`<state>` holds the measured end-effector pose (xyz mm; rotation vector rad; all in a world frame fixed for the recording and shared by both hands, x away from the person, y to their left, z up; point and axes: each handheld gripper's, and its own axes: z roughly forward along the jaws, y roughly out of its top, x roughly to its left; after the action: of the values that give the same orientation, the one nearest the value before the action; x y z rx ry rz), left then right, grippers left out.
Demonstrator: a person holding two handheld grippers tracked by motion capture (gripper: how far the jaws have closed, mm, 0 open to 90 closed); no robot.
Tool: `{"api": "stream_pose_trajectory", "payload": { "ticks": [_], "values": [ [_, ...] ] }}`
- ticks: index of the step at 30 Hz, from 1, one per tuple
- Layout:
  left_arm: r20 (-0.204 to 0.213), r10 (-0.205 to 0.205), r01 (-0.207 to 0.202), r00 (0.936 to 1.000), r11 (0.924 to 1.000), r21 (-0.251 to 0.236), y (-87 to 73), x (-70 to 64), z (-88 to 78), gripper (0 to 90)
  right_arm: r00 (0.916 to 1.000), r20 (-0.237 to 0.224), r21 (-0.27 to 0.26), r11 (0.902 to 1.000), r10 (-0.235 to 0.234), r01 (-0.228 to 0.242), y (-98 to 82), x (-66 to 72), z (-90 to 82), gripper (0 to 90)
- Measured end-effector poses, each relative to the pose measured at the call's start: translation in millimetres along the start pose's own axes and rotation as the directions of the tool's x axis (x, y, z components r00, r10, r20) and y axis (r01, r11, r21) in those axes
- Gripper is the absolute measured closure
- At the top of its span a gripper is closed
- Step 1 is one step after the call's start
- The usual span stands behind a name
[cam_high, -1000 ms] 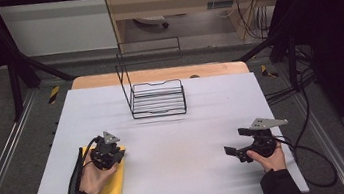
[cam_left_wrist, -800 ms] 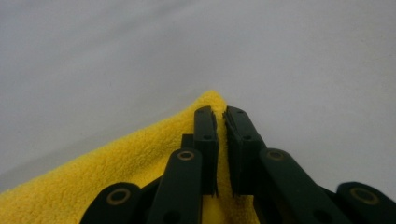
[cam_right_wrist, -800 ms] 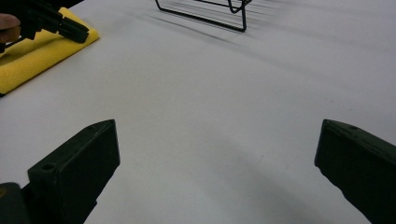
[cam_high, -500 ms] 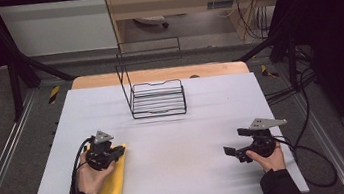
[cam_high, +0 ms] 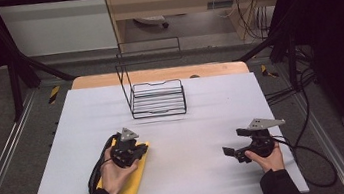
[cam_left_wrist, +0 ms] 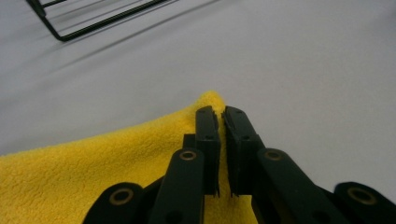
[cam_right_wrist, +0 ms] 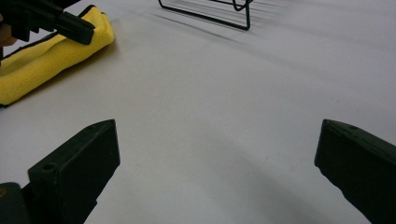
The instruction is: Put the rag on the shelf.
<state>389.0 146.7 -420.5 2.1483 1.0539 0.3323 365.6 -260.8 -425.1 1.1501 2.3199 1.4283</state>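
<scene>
Cloth (cam_high: 129,176) lies near of the rack (cam_high: 156,99), left on the bench (cam_high: 203,123), long axis running toward the person. Left claw (cam_left_wrist: 222,122) clamped on its far corner. Right claw (cam_right_wrist: 217,140), jaws apart, idles well off to the cloth's right; left hand nearer.

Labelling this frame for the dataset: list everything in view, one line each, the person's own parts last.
cloth: 1, yellow, near-left part of the table, one corner pinched in the left gripper
rack: 1, black wire, far middle of the table, nothing in it
table: 1, white top, wooden edge at the far side
left gripper: 1, black, jaws shut on the cloth corner
right gripper: 1, black, near-right of the table, jaws wide open, nothing between them
hands: 2, one behind each gripper, dark sleeves
</scene>
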Motion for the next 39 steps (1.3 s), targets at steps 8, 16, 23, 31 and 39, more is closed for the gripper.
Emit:
{"api": "stream_pose_trajectory", "payload": {
  "ticks": [8,16,23,31,39],
  "values": [
    [0.056,0.029,-0.029,0.998,0.9996,-0.007,-2.2,3.3,5.5,73.6,0.9999,0.006,0.006,0.9999,-0.011,0.011,1.3,3.8,3.4,0.7],
    [0.063,0.06,-0.058,0.9962,0.9973,-0.045,-6.0,26.9,-40.2,41.7,0.9991,0.028,0.007,0.9995,-0.031,0.031,7.7,15.0,11.0,0.8],
    [0.003,0.031,-0.031,0.9995,0.9992,-0.024,-34.0,58.0,-72.7,37.4,0.9979,0.054,0.03,0.999,-0.035,0.033,18.0,38.8,32.8,0.7],
    [-0.017,-0.031,0.031,0.9994,0.9988,0.039,-70.9,82.4,-84.8,42.1,0.9972,0.036,0.064,0.9959,-0.066,0.064,34.1,74.9,73.6,6.0],
    [-0.027,-0.022,0.024,0.9994,0.9964,0.081,-88.3,84.6,-82.2,45.4,0.9985,-0.031,0.07,0.9964,-0.045,0.048,50.8,108.3,127.6,23.3]
  ]
}}
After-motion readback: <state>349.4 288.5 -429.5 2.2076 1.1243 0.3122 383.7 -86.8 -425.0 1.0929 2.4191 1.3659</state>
